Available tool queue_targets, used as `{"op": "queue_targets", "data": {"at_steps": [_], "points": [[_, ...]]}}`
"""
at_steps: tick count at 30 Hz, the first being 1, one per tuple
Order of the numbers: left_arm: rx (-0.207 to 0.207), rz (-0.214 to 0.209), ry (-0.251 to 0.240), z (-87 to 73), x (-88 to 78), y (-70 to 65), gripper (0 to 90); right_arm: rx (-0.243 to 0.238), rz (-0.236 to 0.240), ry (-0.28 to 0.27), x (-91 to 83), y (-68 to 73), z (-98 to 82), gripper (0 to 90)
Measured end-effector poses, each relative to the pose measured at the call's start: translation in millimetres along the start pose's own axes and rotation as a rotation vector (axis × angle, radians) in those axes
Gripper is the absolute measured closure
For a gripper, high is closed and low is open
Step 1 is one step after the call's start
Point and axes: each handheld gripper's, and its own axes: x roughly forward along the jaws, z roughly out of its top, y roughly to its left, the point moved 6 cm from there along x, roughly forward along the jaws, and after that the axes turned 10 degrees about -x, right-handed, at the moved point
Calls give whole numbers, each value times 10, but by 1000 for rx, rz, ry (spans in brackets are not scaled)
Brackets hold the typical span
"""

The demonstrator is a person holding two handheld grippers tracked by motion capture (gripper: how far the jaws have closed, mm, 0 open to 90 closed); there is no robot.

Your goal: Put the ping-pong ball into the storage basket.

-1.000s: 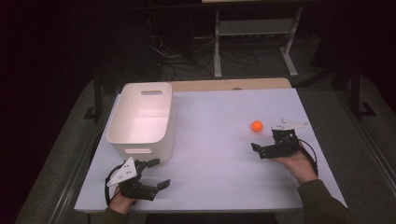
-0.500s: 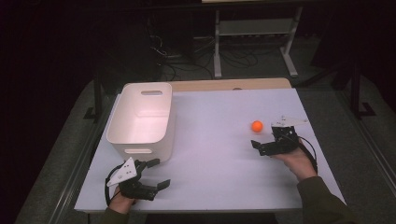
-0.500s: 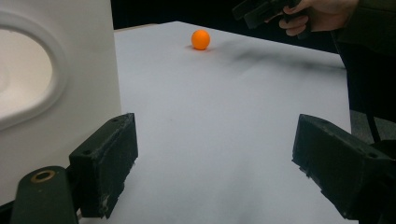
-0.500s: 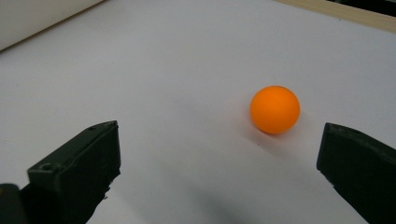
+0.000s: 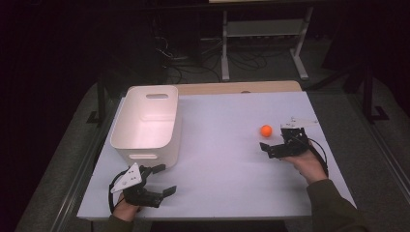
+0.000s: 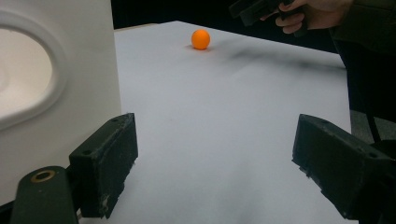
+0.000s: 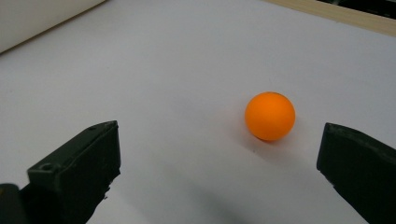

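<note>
A small orange ball [image 5: 266, 130] lies on the white table top [image 5: 222, 159] toward the right. My right gripper [image 5: 276, 138] hovers just behind and right of it, open and holding nothing. In the right gripper view the ball [image 7: 270, 115] sits ahead of the spread jaws, nearer the right one, touching neither. My left gripper [image 5: 164, 179] rests open and bare at the table's front left, by the near end of a white bin [image 5: 150, 121]. The left gripper view has the bin wall [image 6: 56, 84] at left and the ball [image 6: 201, 39] far off.
The bin is a tall white tub with a handle slot, standing at the table's left. A wooden strip [image 5: 237, 87] runs along the far edge. Beyond the table are a dark floor, cables and a metal stand [image 5: 263, 34]. The person's other hand [image 6: 308, 14] appears in the left gripper view.
My right gripper has crept forward a little toward the ball. The ball, the bin and the left gripper have stayed put.
</note>
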Motion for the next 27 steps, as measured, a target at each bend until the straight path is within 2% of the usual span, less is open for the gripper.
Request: {"op": "queue_targets", "data": {"at_steps": [27], "points": [[4, 0, -1, 0, -2, -1, 140, 0, -11, -4, 65, -94, 136, 0]]}}
